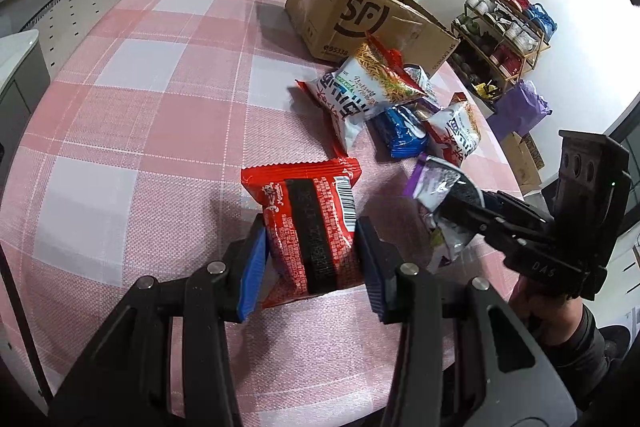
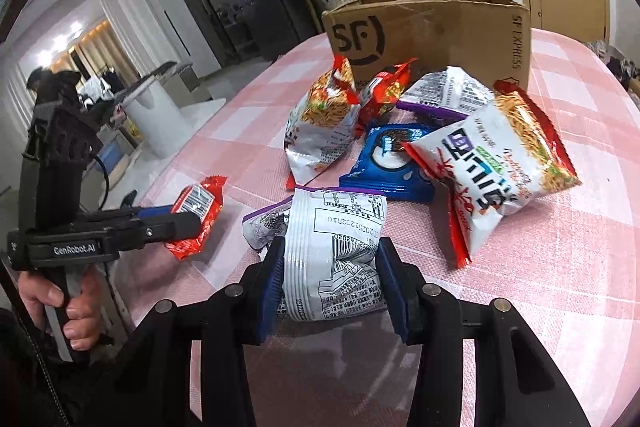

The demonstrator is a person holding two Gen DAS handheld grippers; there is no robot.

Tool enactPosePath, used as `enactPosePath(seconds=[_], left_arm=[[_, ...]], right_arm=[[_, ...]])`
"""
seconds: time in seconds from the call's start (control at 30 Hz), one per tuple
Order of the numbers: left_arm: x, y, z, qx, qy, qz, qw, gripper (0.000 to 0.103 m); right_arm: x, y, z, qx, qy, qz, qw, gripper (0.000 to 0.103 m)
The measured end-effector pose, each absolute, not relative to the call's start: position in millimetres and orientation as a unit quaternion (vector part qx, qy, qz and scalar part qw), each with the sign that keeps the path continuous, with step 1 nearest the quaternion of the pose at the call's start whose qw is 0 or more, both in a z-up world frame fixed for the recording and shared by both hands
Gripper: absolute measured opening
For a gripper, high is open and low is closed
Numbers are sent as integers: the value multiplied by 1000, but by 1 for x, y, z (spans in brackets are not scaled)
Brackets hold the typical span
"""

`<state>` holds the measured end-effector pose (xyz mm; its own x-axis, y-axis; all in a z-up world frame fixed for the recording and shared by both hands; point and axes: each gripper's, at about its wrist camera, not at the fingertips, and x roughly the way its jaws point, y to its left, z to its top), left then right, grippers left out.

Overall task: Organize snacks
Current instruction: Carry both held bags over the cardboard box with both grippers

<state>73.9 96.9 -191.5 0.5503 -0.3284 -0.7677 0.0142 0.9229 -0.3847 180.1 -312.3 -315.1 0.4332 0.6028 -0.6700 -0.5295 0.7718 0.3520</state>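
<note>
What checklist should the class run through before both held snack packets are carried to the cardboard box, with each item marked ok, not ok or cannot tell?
1. Left gripper shut on the red snack packet: ok, pads press both sides.
2. Right gripper shut on the silver-and-purple snack packet: ok.
3. Both packets lifted off the pink checked tablecloth: cannot tell.
4. SF cardboard box open at the top: ok, flaps stand up.
5. Space inside the box: cannot tell, the interior is hidden.
6. Path to the box free: not ok along the cloth, the noodle-snack bags and the blue cookie pack lie in front of it.
</note>
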Motion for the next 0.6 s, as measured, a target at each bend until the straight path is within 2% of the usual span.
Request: enactPosePath(seconds=[0.6], left_arm=[[105, 75, -116, -119, 403, -119, 899, 40]], right_arm=[[192, -362, -227, 103, 327, 351, 871, 45]])
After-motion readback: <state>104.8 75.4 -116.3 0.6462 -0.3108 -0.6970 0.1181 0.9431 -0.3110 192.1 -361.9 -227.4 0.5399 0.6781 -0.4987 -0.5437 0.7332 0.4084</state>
